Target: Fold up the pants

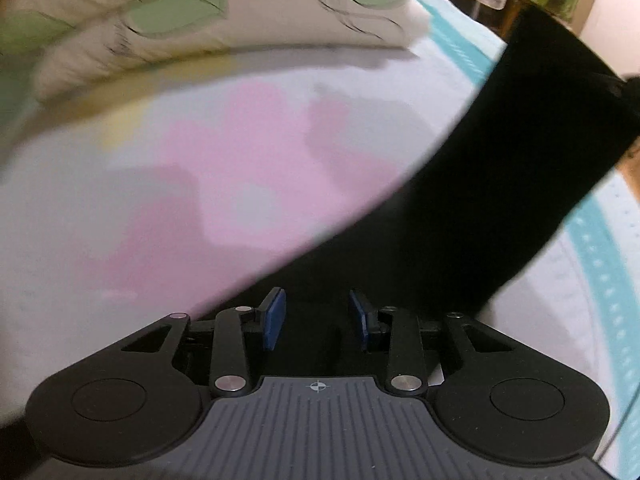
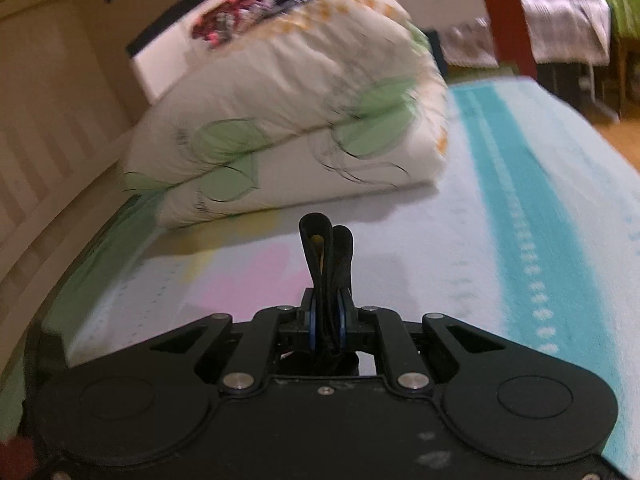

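Observation:
The black pants run as a broad dark band from under my left gripper up to the upper right, over the bed. The left gripper points down at them. Its blue pads stand apart with bare inner faces, and black cloth shows behind the gap. In the right wrist view, my right gripper is shut on a thin bunch of the black pants fabric. That fabric sticks up past the fingertips in two folded loops, above the bed.
The bed sheet is pale with pink patches and a teal stripe on the right. A folded quilt with green leaves lies at the far end. A headboard rises on the left. Furniture stands beyond the bed.

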Tool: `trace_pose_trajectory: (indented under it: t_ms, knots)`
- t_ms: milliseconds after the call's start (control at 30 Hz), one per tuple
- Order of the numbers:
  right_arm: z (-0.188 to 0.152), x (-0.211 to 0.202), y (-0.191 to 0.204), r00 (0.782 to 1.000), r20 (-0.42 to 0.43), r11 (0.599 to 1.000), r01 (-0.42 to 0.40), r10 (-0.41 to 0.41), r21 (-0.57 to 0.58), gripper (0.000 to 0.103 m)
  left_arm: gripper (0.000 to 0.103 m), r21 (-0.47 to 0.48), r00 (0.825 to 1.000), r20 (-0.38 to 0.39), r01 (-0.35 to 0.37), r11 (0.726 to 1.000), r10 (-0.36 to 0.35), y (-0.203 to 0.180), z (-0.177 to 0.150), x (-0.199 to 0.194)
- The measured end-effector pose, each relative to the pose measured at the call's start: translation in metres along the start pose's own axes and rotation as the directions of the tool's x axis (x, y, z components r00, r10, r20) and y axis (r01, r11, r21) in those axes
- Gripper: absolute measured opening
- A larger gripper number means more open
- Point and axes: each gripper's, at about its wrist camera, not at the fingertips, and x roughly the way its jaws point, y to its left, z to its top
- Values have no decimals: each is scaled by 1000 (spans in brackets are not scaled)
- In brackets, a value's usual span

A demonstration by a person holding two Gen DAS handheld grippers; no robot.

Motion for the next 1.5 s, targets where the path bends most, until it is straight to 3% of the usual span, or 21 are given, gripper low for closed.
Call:
trace_pose_trajectory:
  t_ms: [100,233,333,467,667,733,833,900,1000,1133,1233,1333,1500]
  knots:
    - [-11,-6,40,1000,8,999,-19,19,-48,12,34,22,997,14,-72,997,72,31,-4,-29]
    - [-39,3,96,999,-9,990,-45,44,-134,12,34,-20,994,7,-104,994,105,70,-31,-64]
    - [-70,22,138,996,-67,981,-77,66,-177,12,34,-112,996,9,-90,990,91,95,-63,-82]
    - [-116,48,177,987,-141,966,-108,76,-236,12,34,-284,996,31,-73,956,85,125,-110,-90]
    - [-160,71,212,981,-187,932,-107,43,-347,12,34,-366,995,28,-79,927,95,141,-146,-80]
    - [-166,74,218,981,-188,925,-106,38,-364,12,34,-383,996,26,-72,921,89,141,-147,-77]
    - [-173,75,226,983,-183,912,-101,29,-399,14,34,-348,993,35,-94,933,113,137,-143,-78]
    - [-179,79,230,979,-201,901,-108,23,-419,27,34,-337,991,48,-102,936,125,139,-147,-82]
    - [-188,73,237,968,-243,877,-168,61,-449,38,34,-344,989,63,-102,933,131,146,-158,-95]
    - [-186,50,236,954,-260,837,-264,152,-479,38,34,-351,985,81,-113,929,151,146,-155,-97]
    - [-179,27,231,950,-225,822,-301,215,-483,38,34,-357,985,90,-106,928,147,144,-147,-94]
    - [-167,15,212,965,-175,857,-253,194,-449,38,35,-342,988,102,-78,937,119,134,-138,-90]
    - [-140,22,163,991,-118,925,-105,66,-366,38,36,-344,994,106,28,939,9,117,-126,-71]
